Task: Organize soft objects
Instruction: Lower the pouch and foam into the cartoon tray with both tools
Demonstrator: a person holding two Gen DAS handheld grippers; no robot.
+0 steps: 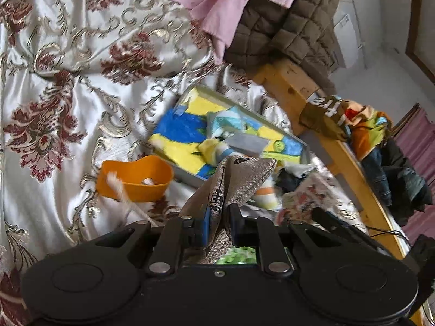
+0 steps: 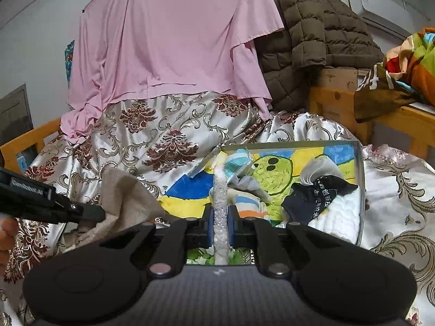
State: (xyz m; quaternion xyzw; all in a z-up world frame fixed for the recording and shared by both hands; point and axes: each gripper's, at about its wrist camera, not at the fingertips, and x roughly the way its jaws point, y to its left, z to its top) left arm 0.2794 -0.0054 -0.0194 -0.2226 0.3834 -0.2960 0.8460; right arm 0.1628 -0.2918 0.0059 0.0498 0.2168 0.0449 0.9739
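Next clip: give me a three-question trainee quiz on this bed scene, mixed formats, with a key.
1. True or false: the left gripper is shut on the beige woven cloth.
2. What does the right gripper pinch? A) black label B) white sparkly strip C) pink sheet
3. Fill in: the orange bowl sits on the ____ bedspread.

Key: 1 true; 2 B; 3 floral

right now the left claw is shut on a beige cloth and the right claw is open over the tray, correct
Not quite. The left claw is shut on the beige cloth, but the right claw is not open: the right wrist view shows it shut on a white fuzzy strip over the tray.
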